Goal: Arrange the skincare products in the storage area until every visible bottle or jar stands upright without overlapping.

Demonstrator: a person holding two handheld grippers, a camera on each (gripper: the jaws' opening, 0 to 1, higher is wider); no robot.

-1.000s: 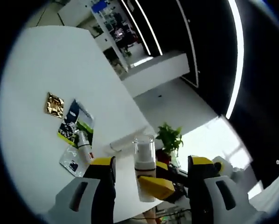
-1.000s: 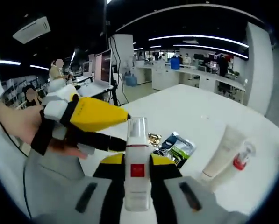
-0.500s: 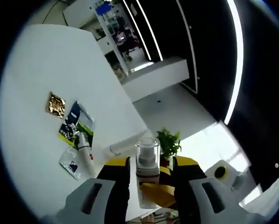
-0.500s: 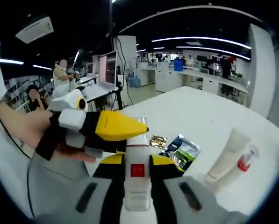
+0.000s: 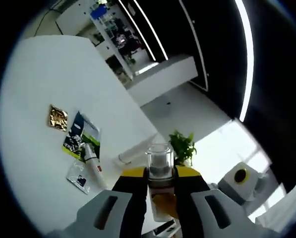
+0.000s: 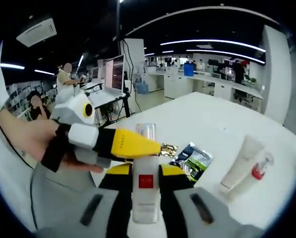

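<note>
Both grippers on pump bottle (image 6: 146, 186): right gripper (image 6: 146, 193) clamps body, left gripper (image 5: 160, 184) nips neck under clear cap. Looks light, slick, rigid plastic; cap prob pulls off, so carry by body.

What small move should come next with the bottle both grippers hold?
Probably release one grip: the left gripper pinches the bottle near its clear cap, the right gripper clamps its body. Then lower it upright onto the bare white table.

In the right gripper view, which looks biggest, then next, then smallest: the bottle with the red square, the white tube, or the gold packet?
1. Bottle with the red square, though it is nearest the camera, which enlarges it.
2. White tube.
3. Gold packet, partly hidden.
</note>
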